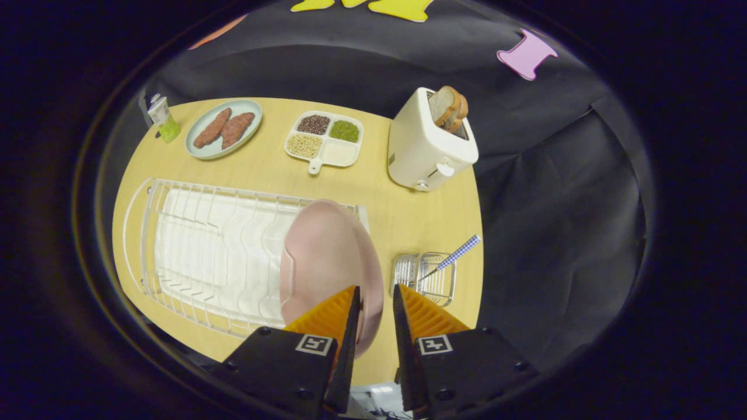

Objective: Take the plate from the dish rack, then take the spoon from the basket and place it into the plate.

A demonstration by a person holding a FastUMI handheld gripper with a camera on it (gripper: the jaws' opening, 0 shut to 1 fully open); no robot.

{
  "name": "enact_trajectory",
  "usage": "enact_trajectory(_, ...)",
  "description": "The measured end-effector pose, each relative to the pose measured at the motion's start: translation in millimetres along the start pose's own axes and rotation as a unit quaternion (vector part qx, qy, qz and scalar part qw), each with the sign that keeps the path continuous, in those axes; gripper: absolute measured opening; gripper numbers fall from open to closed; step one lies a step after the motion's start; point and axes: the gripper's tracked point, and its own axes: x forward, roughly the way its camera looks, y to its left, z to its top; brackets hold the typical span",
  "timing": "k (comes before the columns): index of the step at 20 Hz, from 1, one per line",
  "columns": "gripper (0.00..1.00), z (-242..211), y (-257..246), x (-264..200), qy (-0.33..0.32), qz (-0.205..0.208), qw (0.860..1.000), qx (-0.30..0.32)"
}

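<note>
A pink plate (327, 256) hangs tilted over the right end of the white wire dish rack (204, 245), its broad face turned toward me. My gripper (376, 289) is shut on the plate's right rim, which runs down between the two fingers. Just right of the fingers stands a small wire basket (429, 280). The spoon (461, 252) sits in it, its blue-checked handle sticking out toward the table's right edge; its bowl is hidden inside the basket.
Beyond the rack stand a white toaster (426, 146) with bread slices, a divided dish of beans (324, 140), a pale plate with two meat pieces (223, 128) and a small green bottle (163, 119). Bare tabletop (402, 216) lies between the rack, basket and toaster.
</note>
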Motion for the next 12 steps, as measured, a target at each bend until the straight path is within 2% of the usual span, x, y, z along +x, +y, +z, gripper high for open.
enact_trajectory(2,0.29,-1,2,-3,-0.003,-0.003,1.000,0.006)
enact_trajectory(5,0.21,2,5,-13,-0.014,-0.025,0.999,0.016)
enact_trajectory(8,0.18,4,13,-22,-0.032,-0.062,0.997,0.044)
enact_trajectory(12,0.17,6,22,-36,-0.078,-0.132,0.987,0.050)
